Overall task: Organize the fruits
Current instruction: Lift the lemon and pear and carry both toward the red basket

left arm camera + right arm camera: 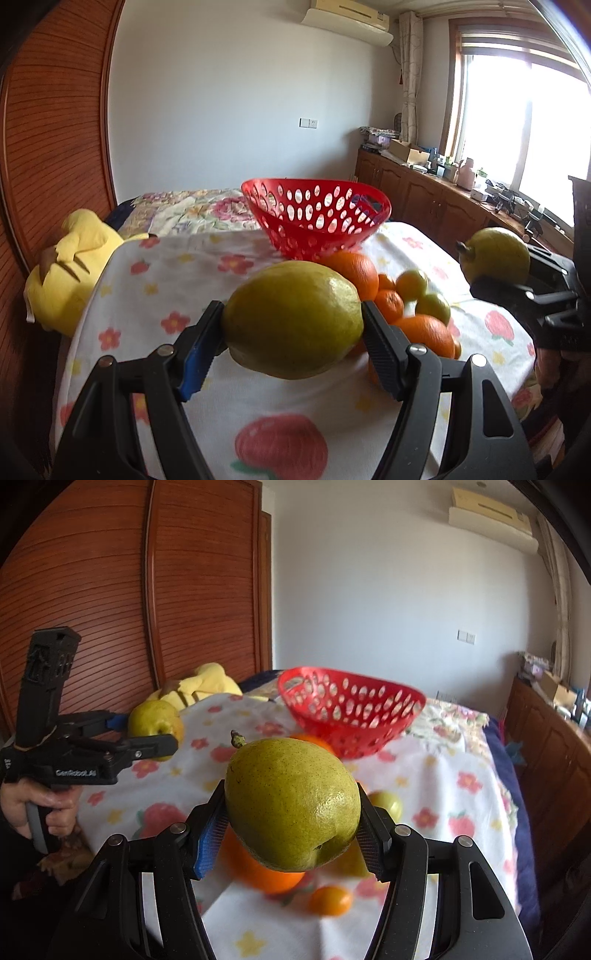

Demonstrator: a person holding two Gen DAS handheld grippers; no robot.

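My left gripper point(293, 325) is shut on a yellow-green pear point(291, 319), held above the cloth; the same gripper and pear point(155, 720) show at the left of the right wrist view. My right gripper point(291, 812) is shut on another green pear point(291, 805) with its stem up-left; this pear point(496, 256) shows at the right of the left wrist view. A red perforated basket point(317, 221) stands empty beyond the fruit, also in the right wrist view point(351, 712). Several oranges point(354, 273) and small green citrus point(434, 306) lie in a pile below it.
A fruit-print white cloth point(166, 295) covers the table. A yellow plush toy point(70, 266) lies at its left edge by a wooden wardrobe point(110, 590). A floral bed point(192, 210) lies behind. Wooden cabinets point(424, 192) with clutter run along the right under a window.
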